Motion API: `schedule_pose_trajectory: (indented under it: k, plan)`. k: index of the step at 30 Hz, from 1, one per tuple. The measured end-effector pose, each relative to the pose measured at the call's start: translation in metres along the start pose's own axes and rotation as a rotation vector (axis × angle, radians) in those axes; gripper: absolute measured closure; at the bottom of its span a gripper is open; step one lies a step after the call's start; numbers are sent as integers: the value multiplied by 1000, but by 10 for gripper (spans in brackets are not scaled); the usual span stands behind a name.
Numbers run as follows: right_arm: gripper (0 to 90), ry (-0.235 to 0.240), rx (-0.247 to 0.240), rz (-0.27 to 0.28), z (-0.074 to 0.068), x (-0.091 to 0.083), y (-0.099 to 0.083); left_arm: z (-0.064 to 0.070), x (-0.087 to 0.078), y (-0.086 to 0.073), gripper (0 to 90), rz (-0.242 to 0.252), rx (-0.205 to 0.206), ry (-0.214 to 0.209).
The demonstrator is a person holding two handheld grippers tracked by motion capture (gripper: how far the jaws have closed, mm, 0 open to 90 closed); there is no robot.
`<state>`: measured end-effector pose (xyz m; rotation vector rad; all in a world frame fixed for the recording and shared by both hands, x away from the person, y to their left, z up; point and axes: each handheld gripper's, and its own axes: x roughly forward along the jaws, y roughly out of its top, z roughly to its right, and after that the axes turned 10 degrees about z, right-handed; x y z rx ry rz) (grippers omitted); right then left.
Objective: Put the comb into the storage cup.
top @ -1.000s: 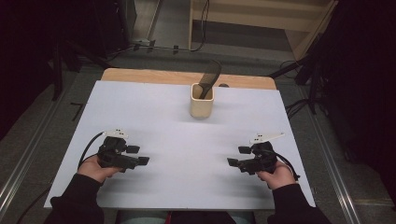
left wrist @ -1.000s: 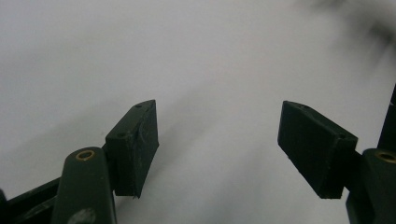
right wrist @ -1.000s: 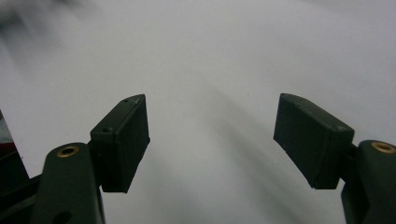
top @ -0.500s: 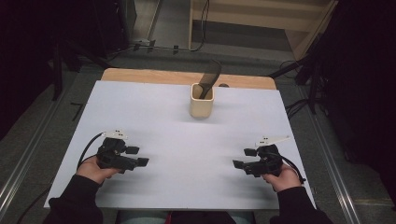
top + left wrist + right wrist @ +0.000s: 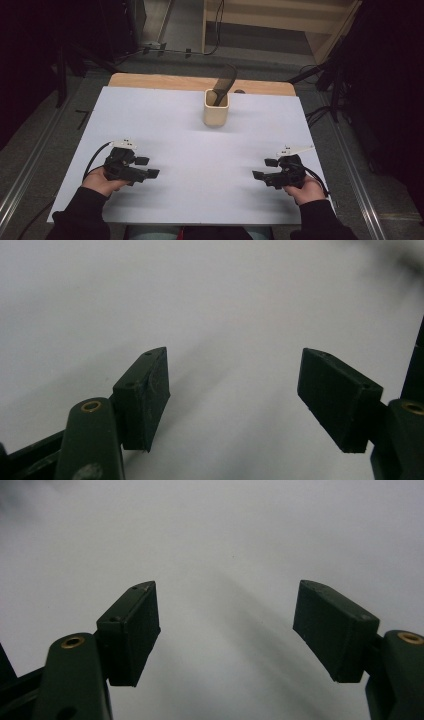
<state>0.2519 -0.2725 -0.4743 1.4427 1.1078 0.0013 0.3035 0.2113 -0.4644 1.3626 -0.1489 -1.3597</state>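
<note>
Both tools gaping, right tool [image 5: 263, 169] now farther right, left tool [image 5: 148, 167] unmoved

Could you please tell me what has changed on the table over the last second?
The right claw has drifted out toward the right edge of the white board and slightly nearer the person, open and empty. The left claw, also open, and the cup holding a dark utensil stayed put.

Beige square cup [image 5: 216, 112] upright, table's far centre; dark spatula [image 5: 225, 82] standing inside.
</note>
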Motion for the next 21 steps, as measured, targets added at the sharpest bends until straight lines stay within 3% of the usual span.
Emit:
schedule_pose_trajectory:
  k: [21]
  plan:
    - [233,-3,-7,-12,1,2,0,-1,0,0,296,-2,2,4]
